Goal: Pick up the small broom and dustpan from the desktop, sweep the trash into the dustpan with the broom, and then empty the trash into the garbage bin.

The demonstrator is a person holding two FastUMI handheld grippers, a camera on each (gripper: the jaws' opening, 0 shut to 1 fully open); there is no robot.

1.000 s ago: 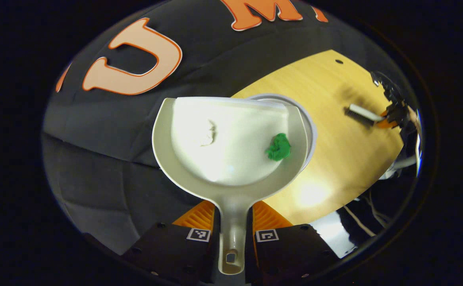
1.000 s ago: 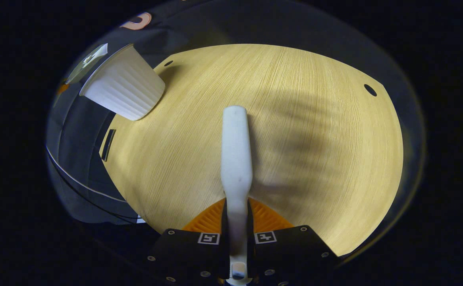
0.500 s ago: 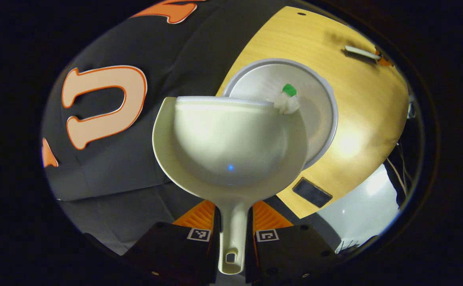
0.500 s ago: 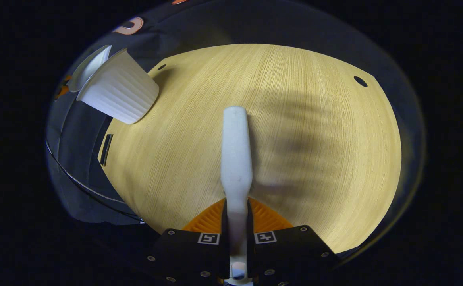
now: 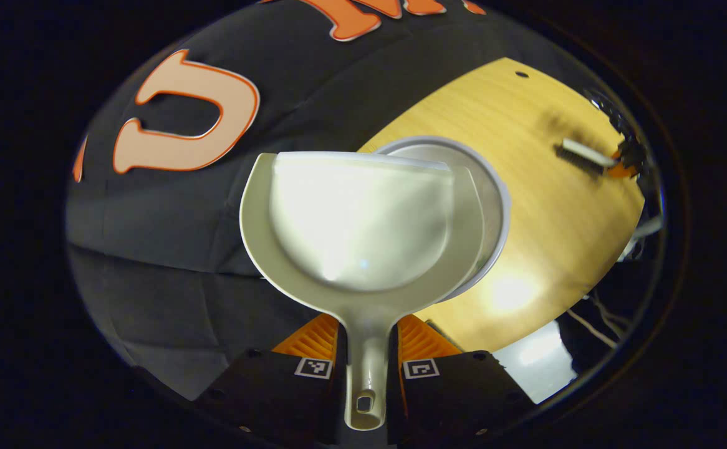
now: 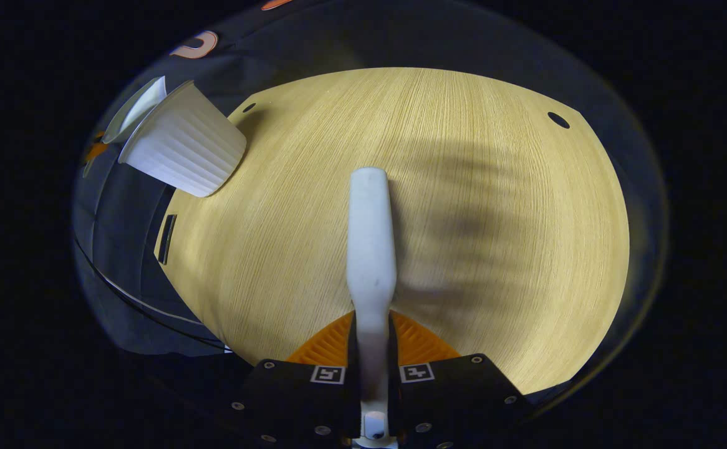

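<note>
Dustpan (image 5: 363,218) bare, over bin (image 5: 491,187).

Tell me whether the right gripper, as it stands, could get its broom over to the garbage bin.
Probably yes: the right gripper holds the broom over bare desktop, and nothing lies between it and the garbage bin at the desk's corner.

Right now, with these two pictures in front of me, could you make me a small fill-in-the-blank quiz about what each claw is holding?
1. The left claw is shut on the handle of the ____.
2. The right claw is shut on the handle of the ____.
3. The inside of the dustpan is ____ of trash.
4. The white ribbed garbage bin stands on the ____ desktop.

Missing words: dustpan; broom; empty; wooden
</note>
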